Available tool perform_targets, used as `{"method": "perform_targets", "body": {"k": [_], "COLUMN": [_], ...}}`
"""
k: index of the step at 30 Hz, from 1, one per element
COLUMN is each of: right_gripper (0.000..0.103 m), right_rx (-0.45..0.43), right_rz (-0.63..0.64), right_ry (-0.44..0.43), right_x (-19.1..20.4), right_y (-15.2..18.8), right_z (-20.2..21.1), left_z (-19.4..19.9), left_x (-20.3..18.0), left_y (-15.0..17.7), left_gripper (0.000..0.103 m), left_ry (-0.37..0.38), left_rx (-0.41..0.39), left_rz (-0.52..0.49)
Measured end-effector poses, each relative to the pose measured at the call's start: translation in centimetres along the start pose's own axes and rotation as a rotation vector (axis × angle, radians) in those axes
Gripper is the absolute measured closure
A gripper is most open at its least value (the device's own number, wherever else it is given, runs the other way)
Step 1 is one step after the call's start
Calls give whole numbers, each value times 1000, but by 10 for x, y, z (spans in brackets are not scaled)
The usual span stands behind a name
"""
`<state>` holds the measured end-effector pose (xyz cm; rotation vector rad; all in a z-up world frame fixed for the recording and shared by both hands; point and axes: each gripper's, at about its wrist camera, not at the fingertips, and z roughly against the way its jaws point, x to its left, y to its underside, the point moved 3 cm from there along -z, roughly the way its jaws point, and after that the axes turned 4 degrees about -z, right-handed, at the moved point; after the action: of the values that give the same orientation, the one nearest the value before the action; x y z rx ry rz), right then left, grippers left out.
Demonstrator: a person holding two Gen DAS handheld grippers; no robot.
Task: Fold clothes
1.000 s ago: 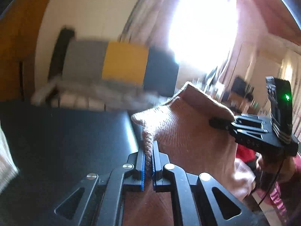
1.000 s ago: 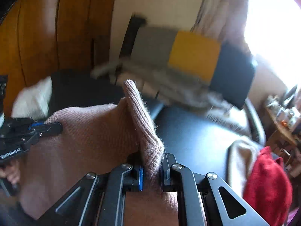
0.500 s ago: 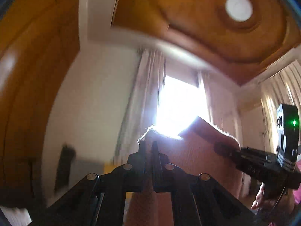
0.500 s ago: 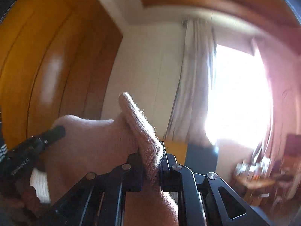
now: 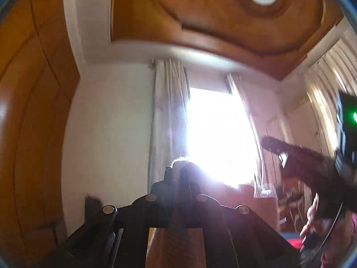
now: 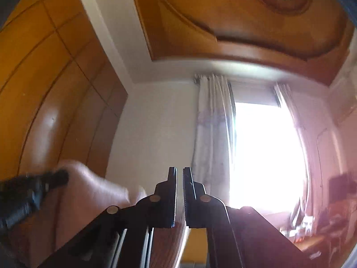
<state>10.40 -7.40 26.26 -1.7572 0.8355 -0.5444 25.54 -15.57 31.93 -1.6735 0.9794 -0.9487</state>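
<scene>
Both grippers are raised high and point at the wall, window and ceiling. My left gripper (image 5: 176, 174) is shut on an edge of the pink knit garment (image 5: 178, 245), whose fuzzy tip shows dark against the window glare. My right gripper (image 6: 179, 178) has its jaws nearly together with a narrow gap at the tips; pink knit (image 6: 165, 243) hangs below them, and the grip itself is hidden. The garment (image 6: 89, 201) spreads left toward the left gripper's fingers (image 6: 42, 183). The right gripper's fingers (image 5: 290, 154) show at the right of the left wrist view.
A bright window (image 6: 265, 151) with white curtains (image 6: 212, 129) faces me, under a wooden ceiling (image 6: 245, 11) with a round lamp. Wooden wardrobe panels (image 6: 44, 89) stand at left. A chair back (image 5: 93, 210) shows low left. Cluttered furniture (image 6: 323, 212) sits at right.
Both grippers have swung up from the dark table to the ceiling, lifting the pink garment. The knit edge that stood above the right gripper's fingertips no longer shows there.
</scene>
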Motion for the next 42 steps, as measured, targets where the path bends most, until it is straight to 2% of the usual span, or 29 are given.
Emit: {"method": "perform_targets", "body": {"k": [3,6,8,9,11,12,13,15,19,22,24,26,29,30,33,35,36,37,40,41,42], "right_gripper": [97,97,96,92,72,49,34,33,33,30,21,20,17,20,74,76,81,91,91,95,103], "right_rx": [180,360,481,541,664,740,815,976,1283,1395,1349,1339,1345,1346,1342,1308,1289,1268,1199,1167,1114], "right_rz": [-30,-60,-80,-90,-115,-152,-188,-261,-313,-404,-475,-513,-445,-373,-164,-13,63,138,360,446,545], "right_ry": [4,9,12,13,13,-2,-16,-74,-175,-222,-268,-254,-279,-273,-252,-188,-156,-124,-29,26,151], "right_x": [-15,-31,-41,-46,-55,-59,-62,-63,-46,-30,-25,-20,-1,6,25,15,10,5,-10,-19,-48], "right_y": [66,132,175,197,243,274,305,371,479,523,514,507,506,506,503,495,490,485,470,463,449], "right_z": [-46,-91,-120,-134,-160,-158,-156,-140,-85,-40,-27,-19,-15,-15,-18,-32,-40,-47,-69,-78,-93], "left_z": [-74,-167,-217,-238,-256,-256,-251,-234,-174,-113,-75,-38,8,14,25,28,26,22,6,3,2], "left_x": [-1,0,8,15,39,51,62,80,101,104,95,82,56,48,26,15,11,8,5,6,7], "left_y": [62,160,242,288,376,410,435,461,488,480,477,476,485,489,508,509,506,503,506,506,504], "left_gripper": [99,98,98,98,98,99,100,100,99,91,89,89,88,87,84,84,84,84,84,84,84], "left_ry": [-28,-24,-33,-38,-48,-65,-91,-85,-20,68,128,158,192,211,240,249,243,250,244,240,241], "left_rx": [161,416,616,738,960,1034,1067,1099,1120,1089,1060,1061,1078,1086,1133,1147,1148,1145,1173,1176,1169], "left_rz": [-14,-52,-90,-102,-49,-24,-17,31,183,306,363,376,425,455,512,524,518,513,526,545,571]}}
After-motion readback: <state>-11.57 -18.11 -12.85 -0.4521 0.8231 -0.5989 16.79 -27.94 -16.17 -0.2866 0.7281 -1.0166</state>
